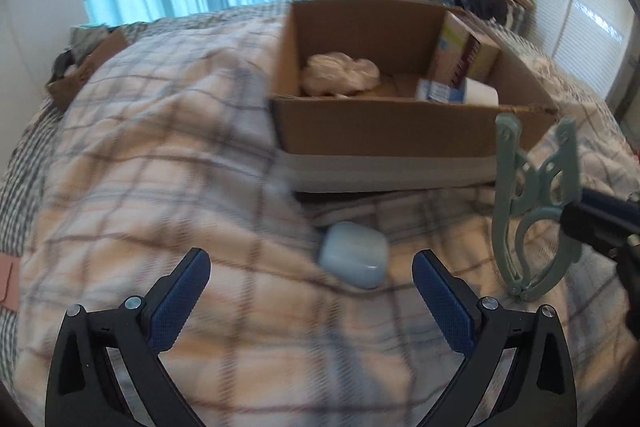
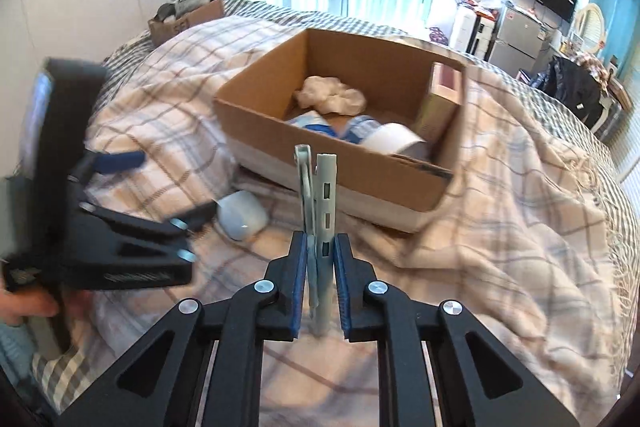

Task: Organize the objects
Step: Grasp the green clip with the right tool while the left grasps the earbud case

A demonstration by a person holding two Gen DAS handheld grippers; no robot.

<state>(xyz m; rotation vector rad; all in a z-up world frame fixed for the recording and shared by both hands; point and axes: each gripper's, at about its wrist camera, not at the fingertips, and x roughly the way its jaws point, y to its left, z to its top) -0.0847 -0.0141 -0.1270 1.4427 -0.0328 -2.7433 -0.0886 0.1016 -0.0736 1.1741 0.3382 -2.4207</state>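
An open cardboard box (image 1: 400,131) (image 2: 280,131) sits on the plaid blanket, holding a white crumpled bag (image 1: 340,73) (image 2: 330,95), a carton (image 1: 460,51) and other packets. A pale blue rounded case (image 1: 354,259) (image 2: 242,217) lies on the blanket in front of the box. My left gripper (image 1: 312,269) (image 2: 160,187) is open and empty, just short of the case. My right gripper (image 2: 321,251) is shut on a folded pale green plastic hanger (image 2: 318,211) (image 1: 532,211), held upright in front of the box's near right corner.
The plaid blanket (image 1: 160,167) (image 2: 500,187) covers the bed in folds. A second cardboard box (image 1: 84,71) (image 2: 184,15) with clutter sits at the far left of the bed. Curtains, a fridge and a television stand beyond.
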